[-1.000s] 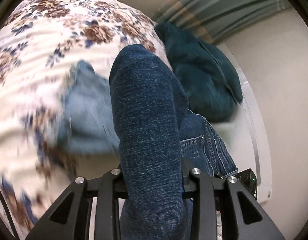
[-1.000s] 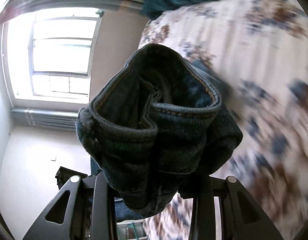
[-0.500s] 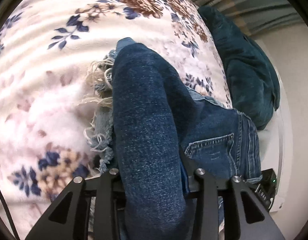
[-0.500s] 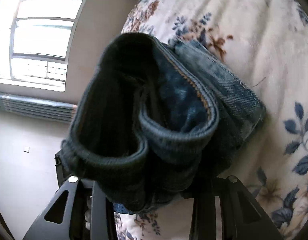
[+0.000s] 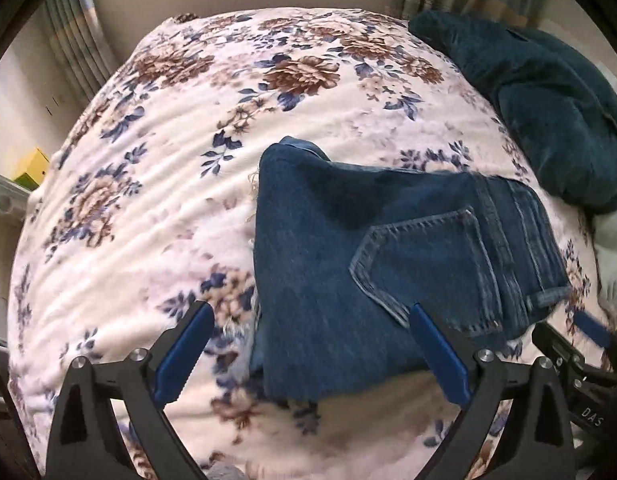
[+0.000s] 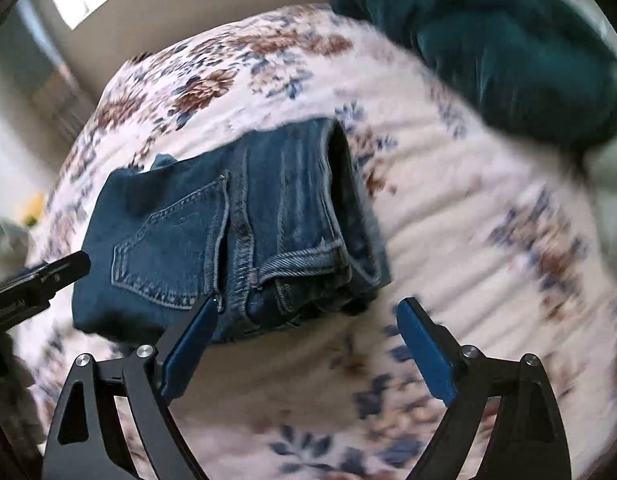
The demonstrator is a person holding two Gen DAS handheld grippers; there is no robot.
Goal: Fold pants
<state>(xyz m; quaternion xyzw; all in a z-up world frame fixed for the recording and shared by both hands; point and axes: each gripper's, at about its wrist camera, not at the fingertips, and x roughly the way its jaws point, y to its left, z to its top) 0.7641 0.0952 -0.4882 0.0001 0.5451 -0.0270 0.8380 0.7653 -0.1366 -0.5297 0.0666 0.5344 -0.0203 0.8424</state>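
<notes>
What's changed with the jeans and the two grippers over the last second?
Both grippers let go: the left gripper and right gripper have just been opening, with nothing pinched between their pads now. The jeans, earlier bunched up in both, now lie folded on the floral blanket. The teal pillow stayed put.

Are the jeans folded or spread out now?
Folded: the jeans lie as a compact stacked bundle on the blanket, with layers visible at the waistband edge.

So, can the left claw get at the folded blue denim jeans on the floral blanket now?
Probably yes. The left claw, its jaws just opened with nothing pressed between them, hangs right above the folded blue denim jeans on the floral blanket; nothing lies between them.
</notes>
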